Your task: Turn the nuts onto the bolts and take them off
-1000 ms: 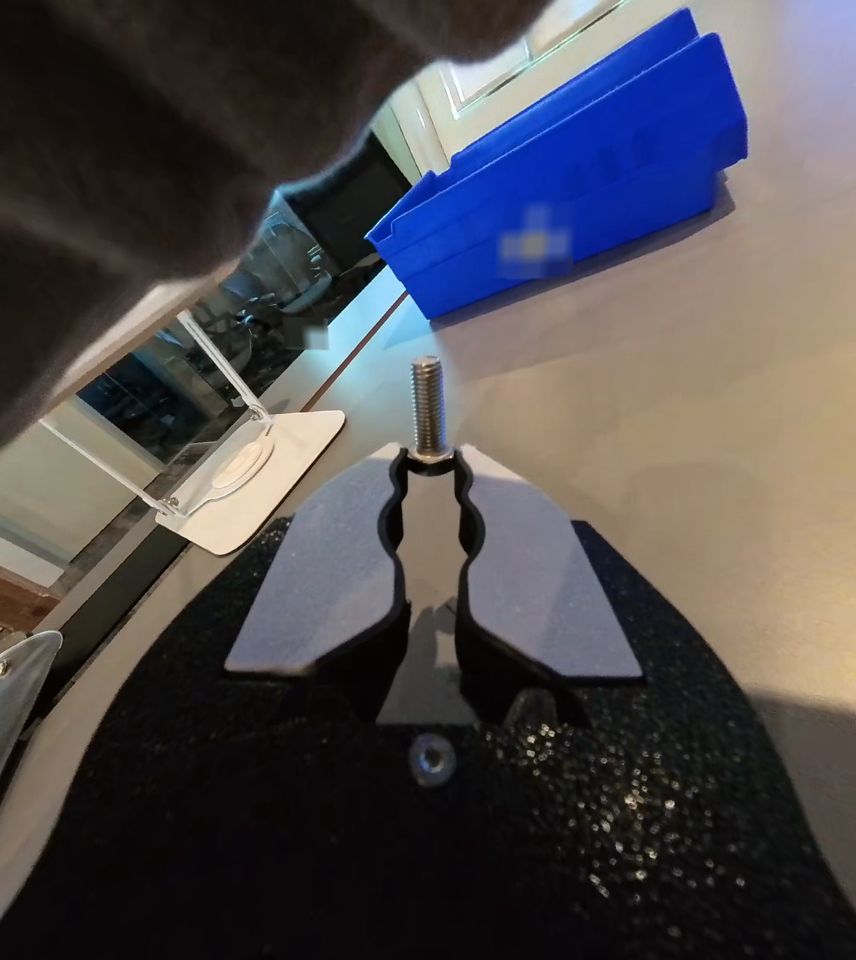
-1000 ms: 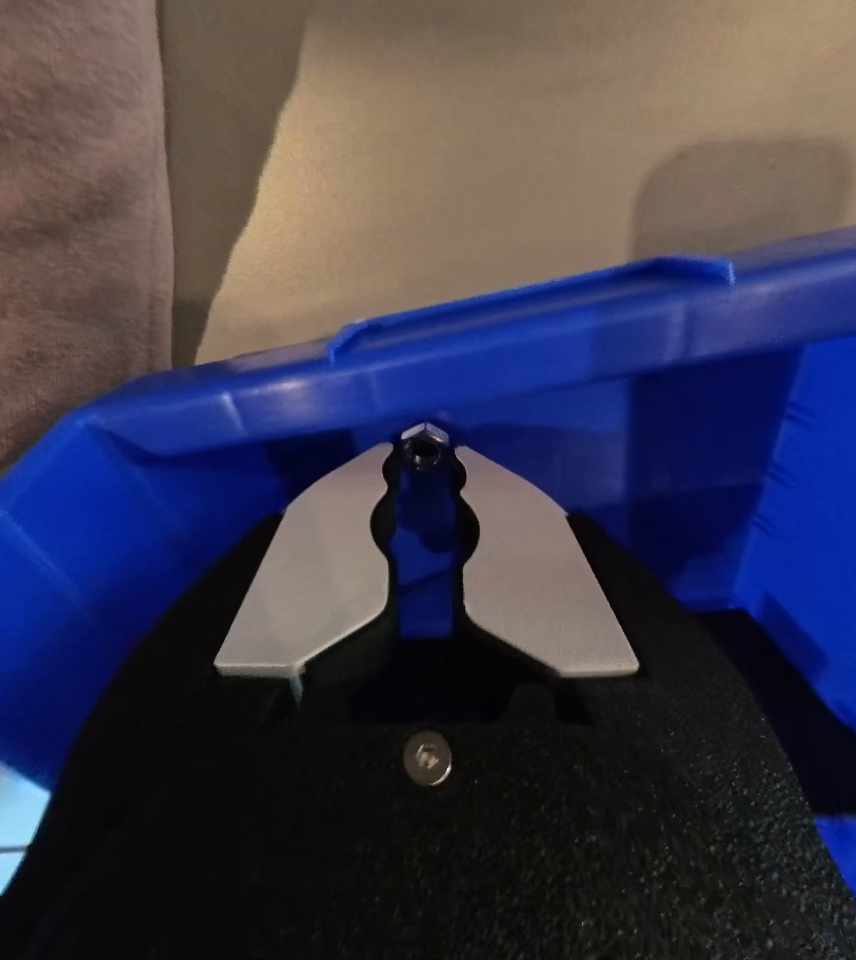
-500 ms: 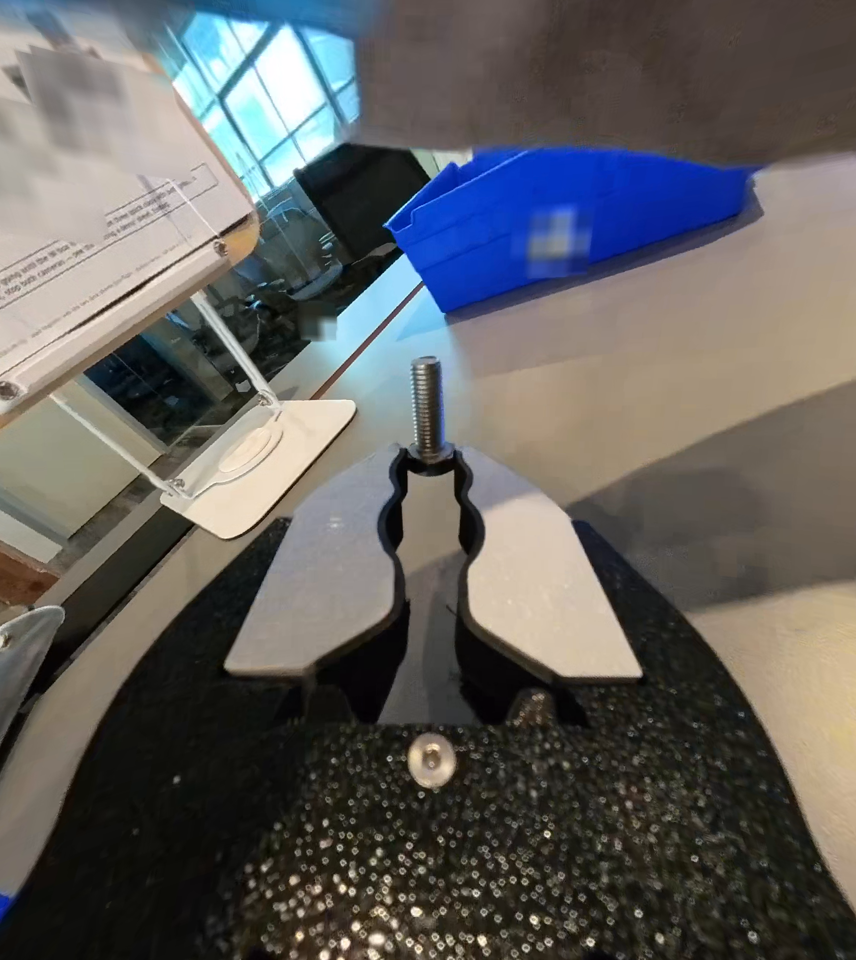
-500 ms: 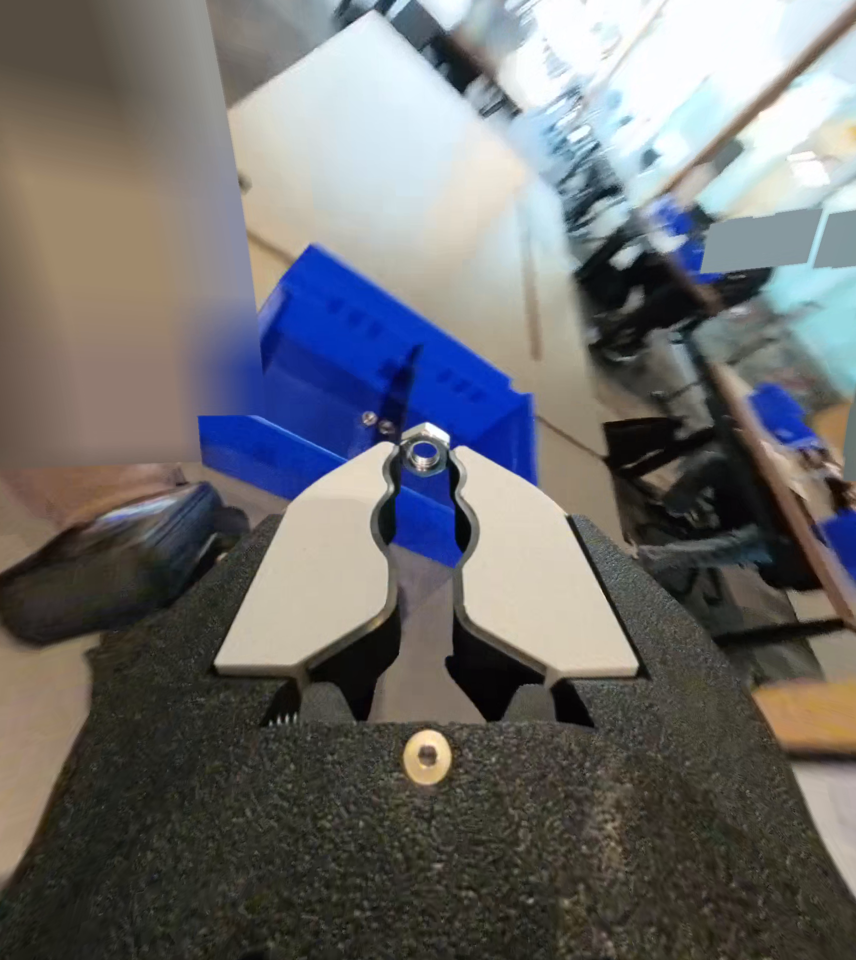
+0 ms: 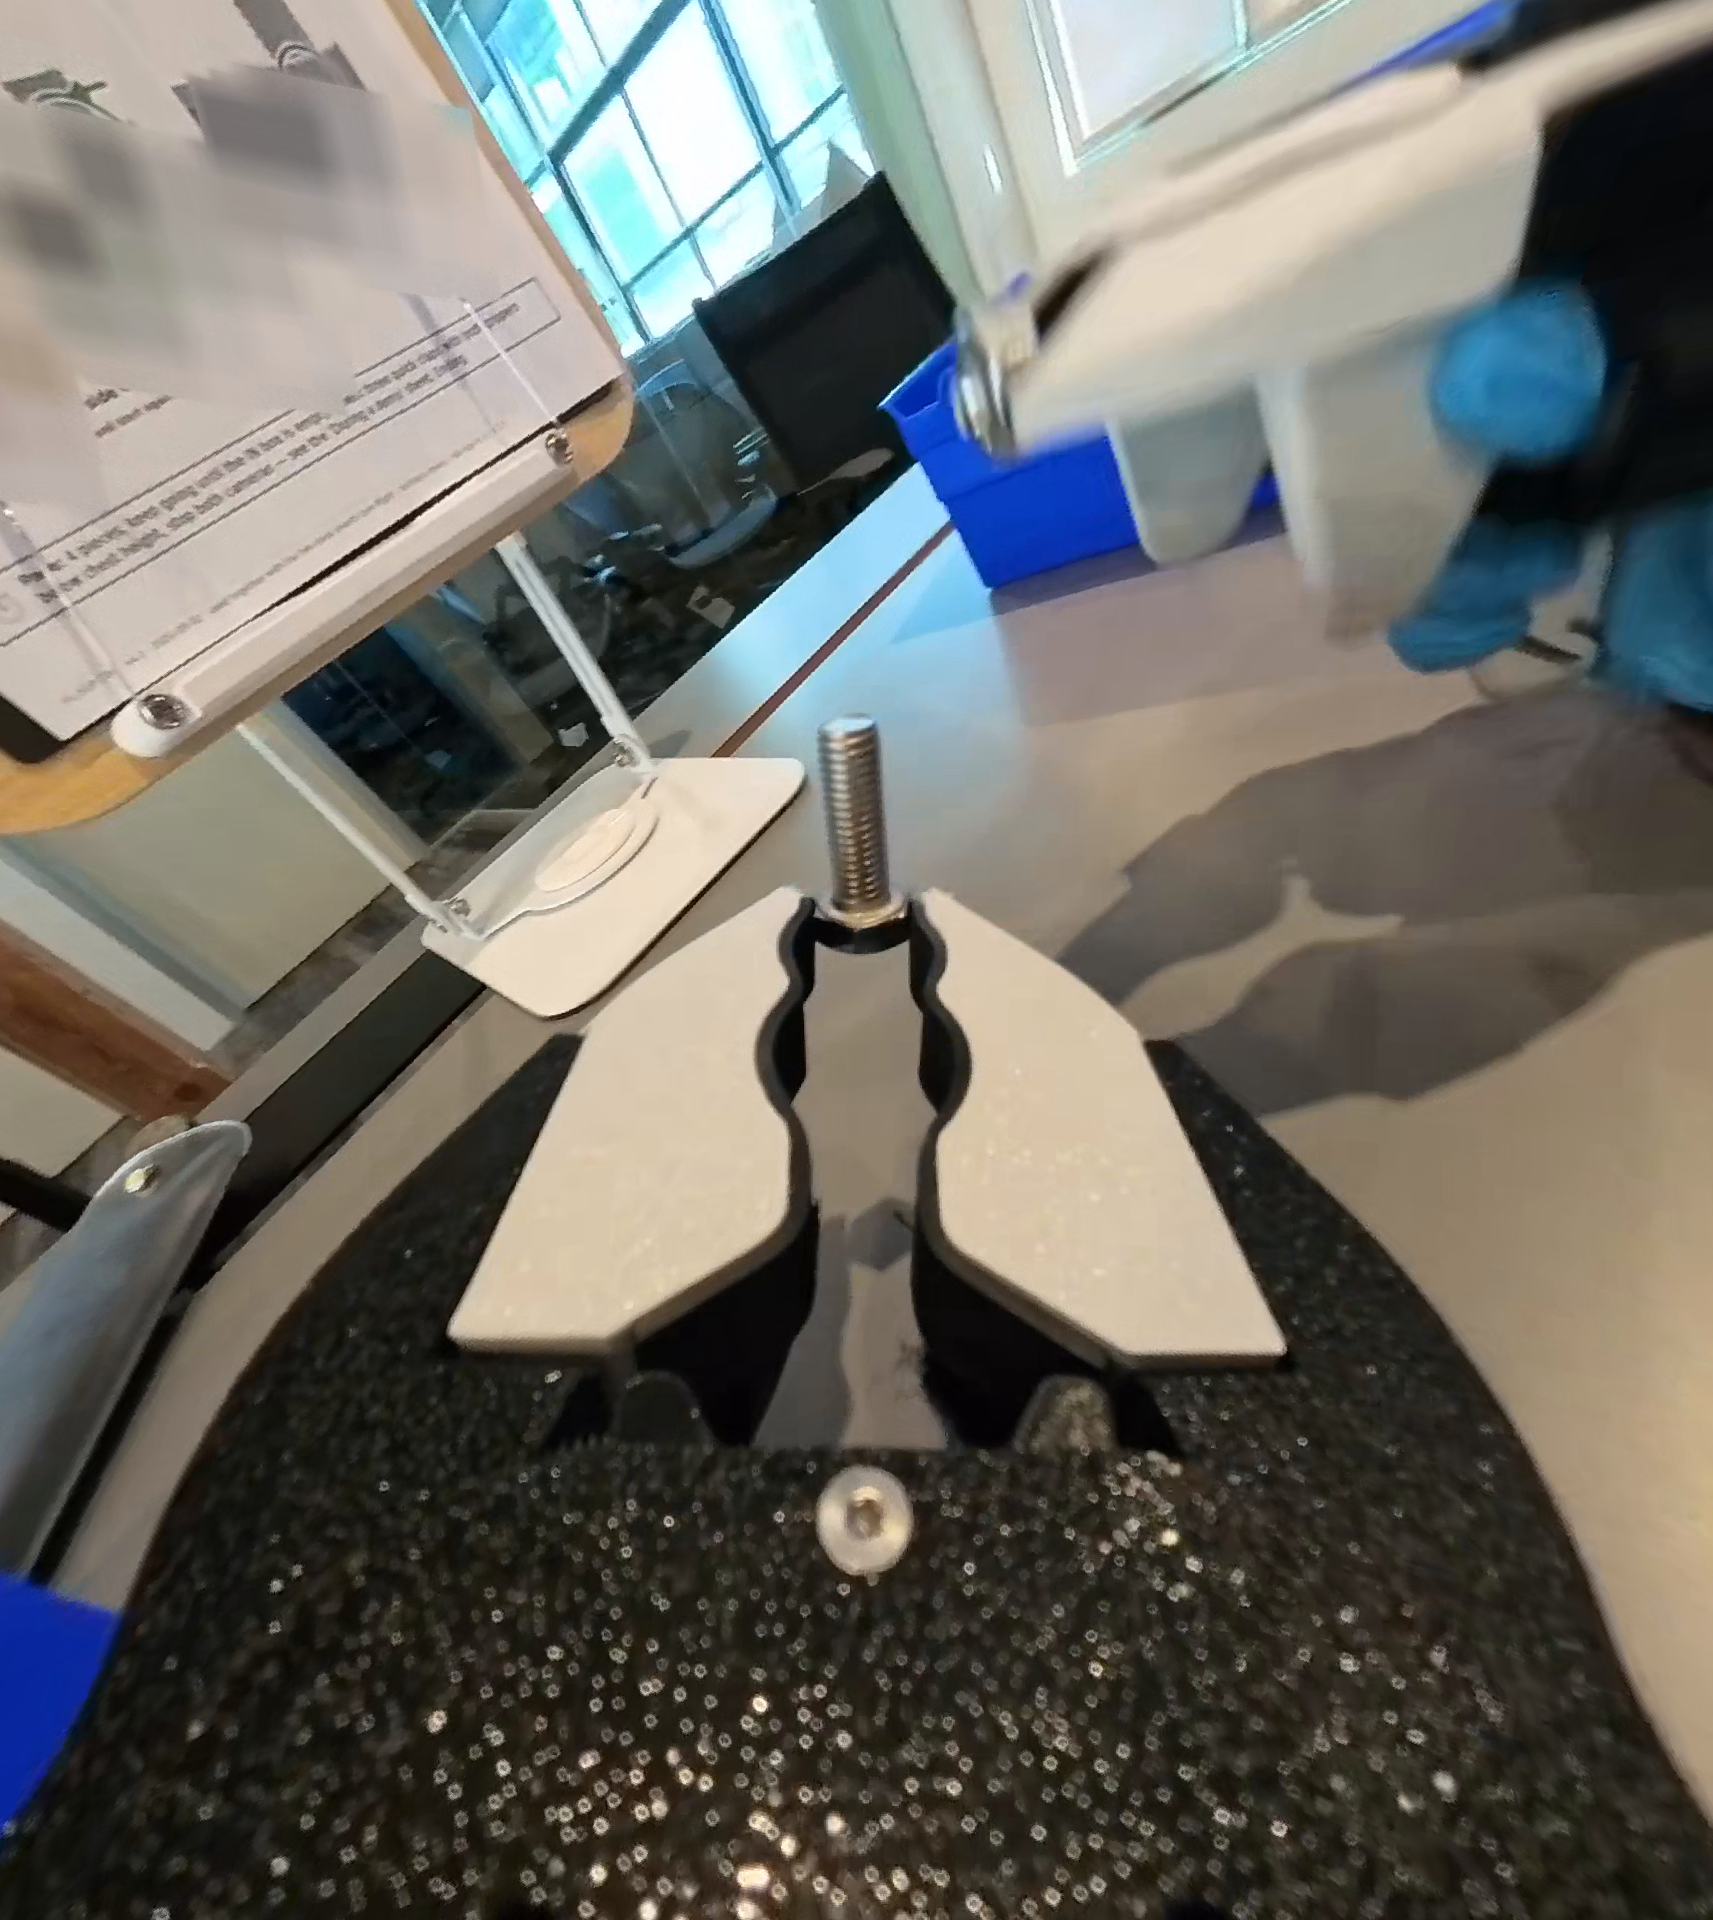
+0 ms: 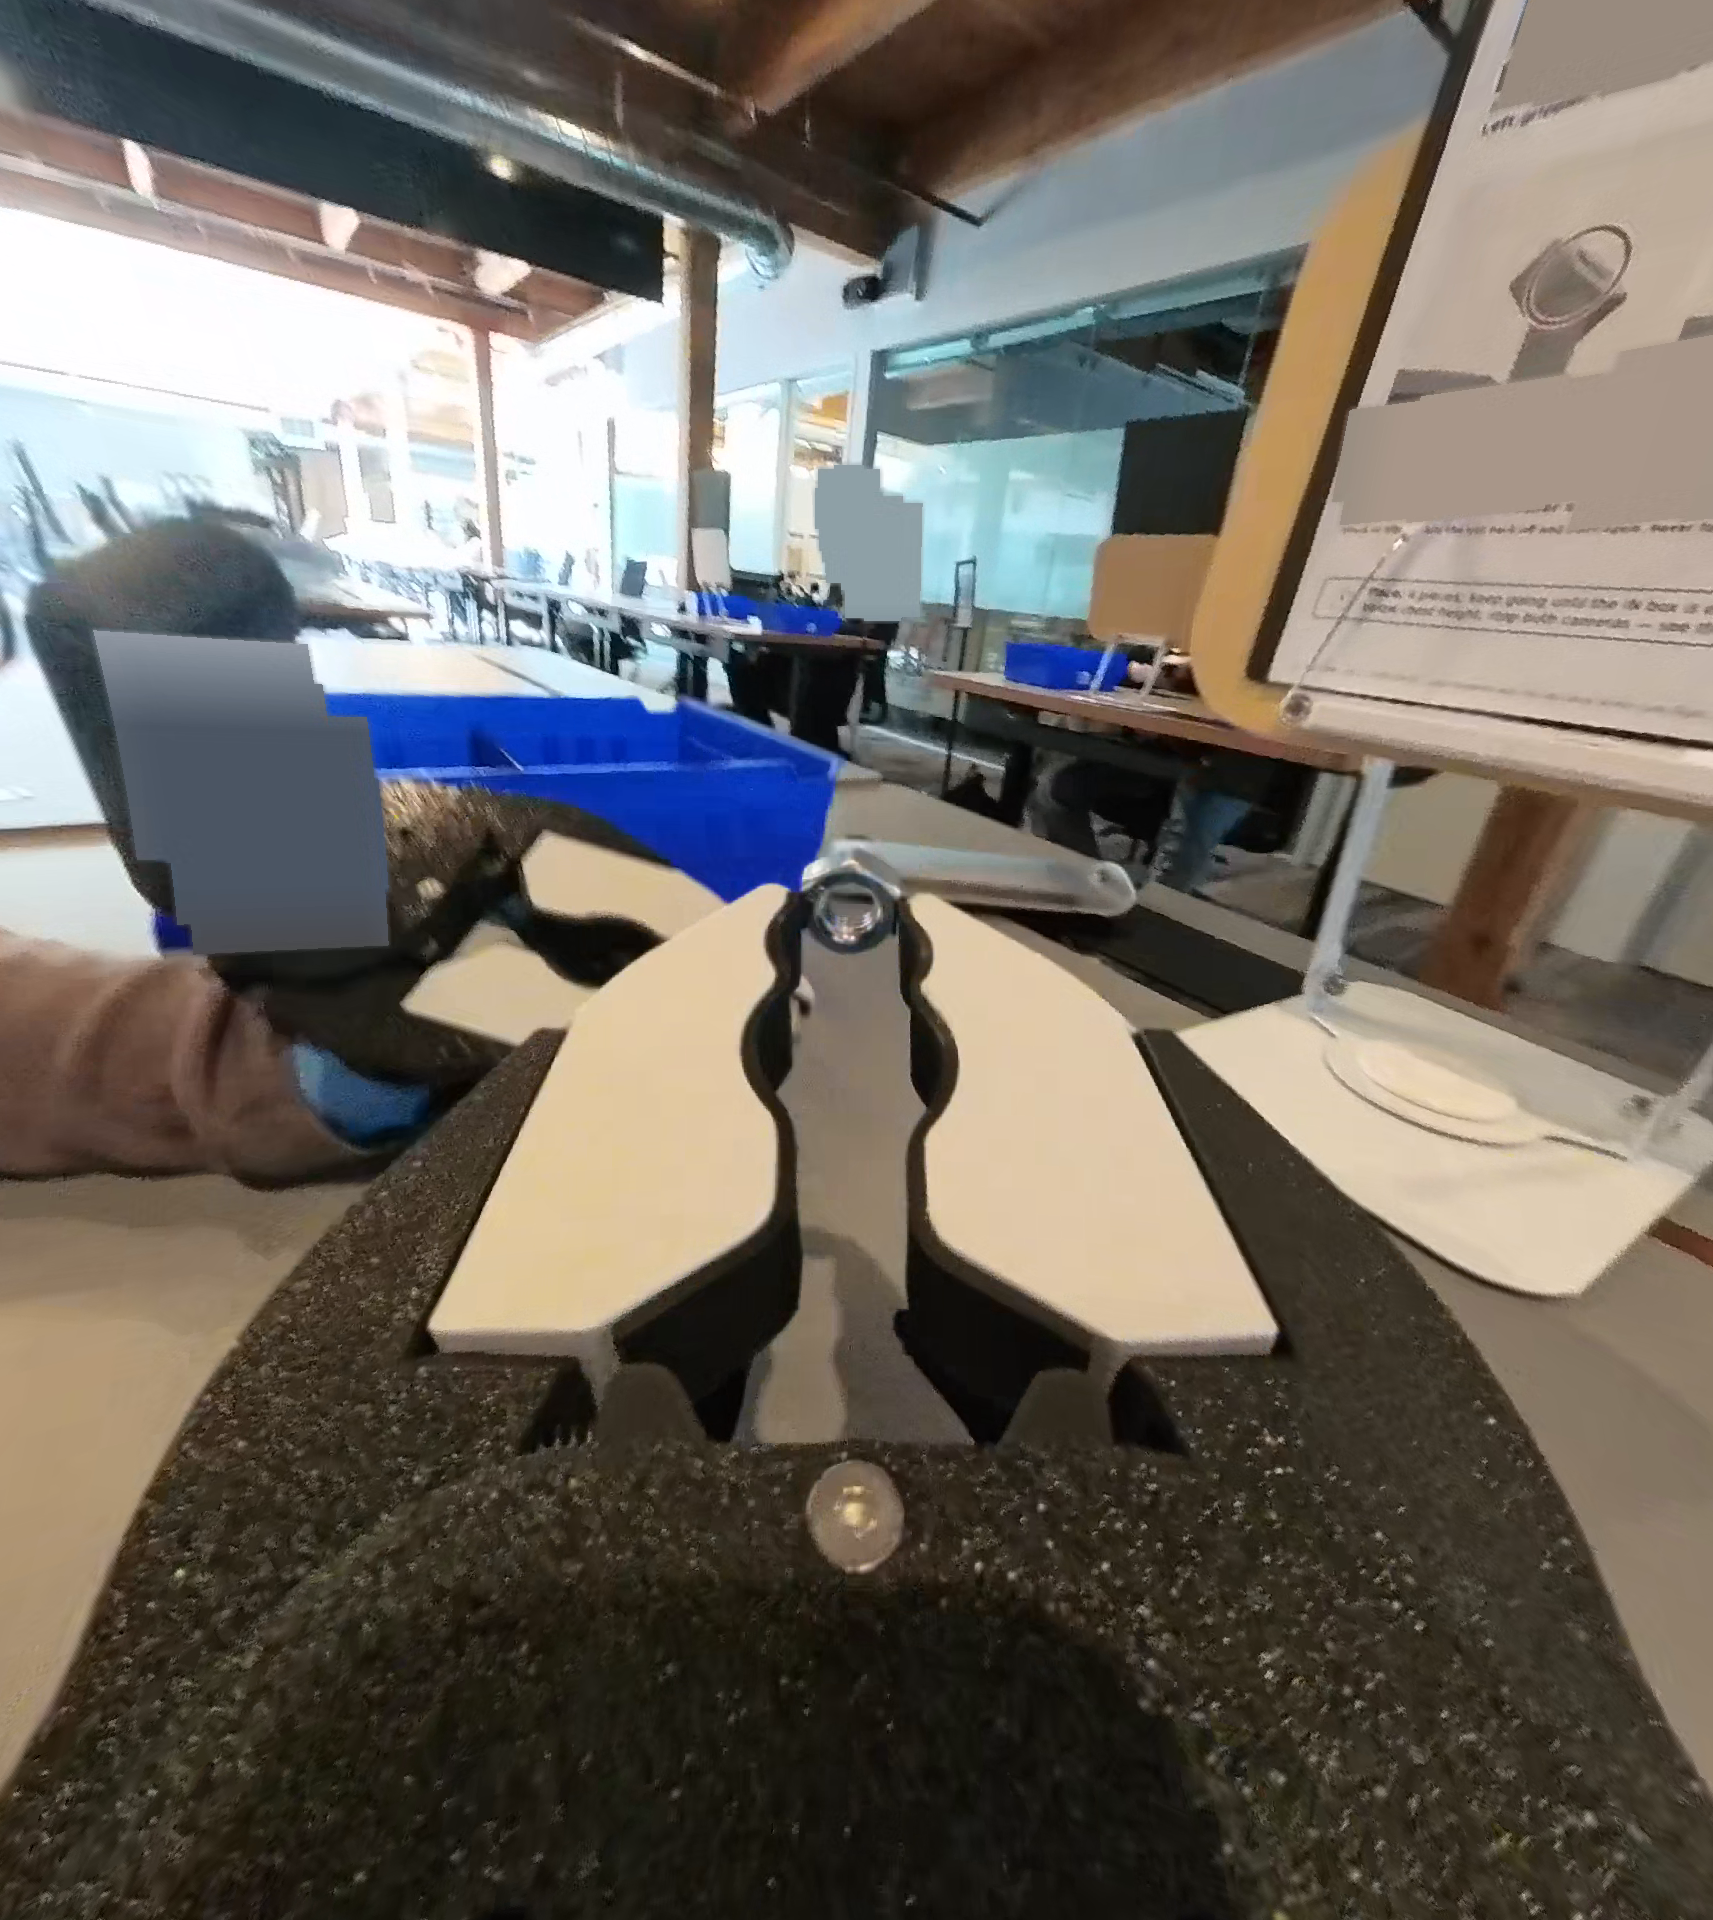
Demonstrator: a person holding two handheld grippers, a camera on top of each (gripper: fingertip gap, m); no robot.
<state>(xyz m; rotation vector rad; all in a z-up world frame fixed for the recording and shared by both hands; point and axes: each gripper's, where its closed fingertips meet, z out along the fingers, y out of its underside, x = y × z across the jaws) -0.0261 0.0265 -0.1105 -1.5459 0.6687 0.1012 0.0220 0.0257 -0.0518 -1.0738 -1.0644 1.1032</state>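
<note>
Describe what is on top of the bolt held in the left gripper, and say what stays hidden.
Nothing sits on the bolt: its threaded shank stands bare. The nut is apart, up in the right gripper. The left gripper covers most of the bolt's head.

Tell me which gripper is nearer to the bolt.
Left. The left gripper is shut on the bolt at its head, thread pointing up. The right gripper, holding a nut, hangs apart from it, above and to the right in the left wrist view.
</note>
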